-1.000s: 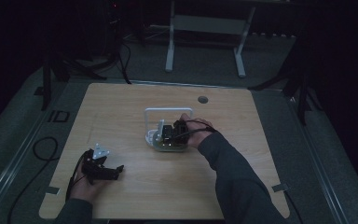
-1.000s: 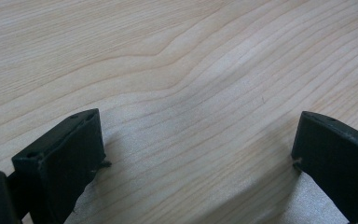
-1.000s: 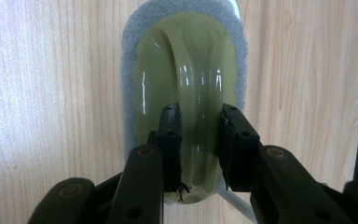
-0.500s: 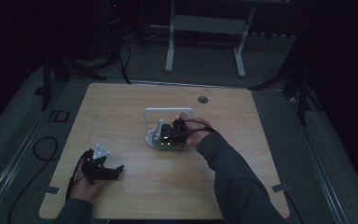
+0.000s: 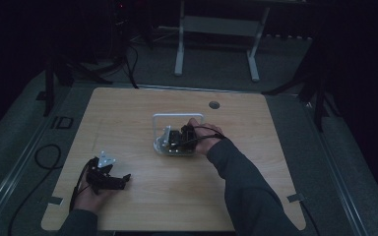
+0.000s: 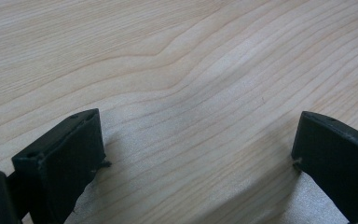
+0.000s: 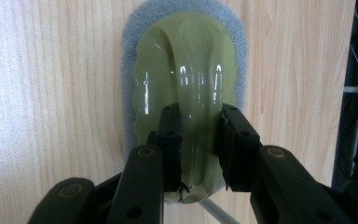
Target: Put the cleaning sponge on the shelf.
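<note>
On the wooden table (image 7: 51, 93), the right claw (image 7: 200, 140) pinches the green scrubber's (image 7: 186, 70) raised handle; the left claw (image 6: 196, 154) gapes wide.

A pale wooden tabletop (image 5: 142, 113) with a small round hole (image 5: 214, 104) stands before what seems a white metal frame (image 5: 216, 29) in darkness.

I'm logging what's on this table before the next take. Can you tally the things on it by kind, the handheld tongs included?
Scrubbers (green handle, grey pad): 1
White wire racks: 1
Handheld tongs: 2, the left tongs open over bare table, the right tongs closed on the scrubber's handle
Total: 4
</note>
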Motion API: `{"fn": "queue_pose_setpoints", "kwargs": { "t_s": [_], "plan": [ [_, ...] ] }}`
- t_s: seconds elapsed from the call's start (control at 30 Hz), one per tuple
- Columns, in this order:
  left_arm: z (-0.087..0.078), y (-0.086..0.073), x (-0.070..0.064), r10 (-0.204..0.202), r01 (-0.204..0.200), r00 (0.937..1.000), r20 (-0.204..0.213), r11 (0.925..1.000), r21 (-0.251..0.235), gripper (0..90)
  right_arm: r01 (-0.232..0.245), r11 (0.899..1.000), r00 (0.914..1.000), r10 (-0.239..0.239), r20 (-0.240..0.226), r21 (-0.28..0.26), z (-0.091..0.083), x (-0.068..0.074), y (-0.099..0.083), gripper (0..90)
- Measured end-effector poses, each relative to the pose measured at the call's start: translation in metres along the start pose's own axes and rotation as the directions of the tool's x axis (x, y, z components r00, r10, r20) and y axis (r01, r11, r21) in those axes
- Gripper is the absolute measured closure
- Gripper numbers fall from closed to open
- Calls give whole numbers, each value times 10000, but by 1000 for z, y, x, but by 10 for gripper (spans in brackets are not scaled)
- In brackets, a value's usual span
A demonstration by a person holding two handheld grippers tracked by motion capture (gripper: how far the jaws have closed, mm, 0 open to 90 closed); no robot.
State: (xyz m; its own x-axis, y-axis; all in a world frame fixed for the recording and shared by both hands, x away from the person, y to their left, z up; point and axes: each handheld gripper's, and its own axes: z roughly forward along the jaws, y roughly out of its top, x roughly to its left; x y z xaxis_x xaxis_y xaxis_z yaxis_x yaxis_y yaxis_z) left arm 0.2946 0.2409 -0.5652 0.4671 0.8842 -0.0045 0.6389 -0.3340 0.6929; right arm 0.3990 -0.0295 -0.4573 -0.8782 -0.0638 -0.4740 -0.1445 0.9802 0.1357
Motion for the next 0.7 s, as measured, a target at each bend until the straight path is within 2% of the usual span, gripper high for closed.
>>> {"fn": "queue_pose_setpoints", "kwargs": {
  "t_s": [0.7],
  "plan": [
    [0,0,0,-13,13,10000,0,10000,-6,22,172,9998,9996,-175,237,111,4,2,6,717]
  ]
}}
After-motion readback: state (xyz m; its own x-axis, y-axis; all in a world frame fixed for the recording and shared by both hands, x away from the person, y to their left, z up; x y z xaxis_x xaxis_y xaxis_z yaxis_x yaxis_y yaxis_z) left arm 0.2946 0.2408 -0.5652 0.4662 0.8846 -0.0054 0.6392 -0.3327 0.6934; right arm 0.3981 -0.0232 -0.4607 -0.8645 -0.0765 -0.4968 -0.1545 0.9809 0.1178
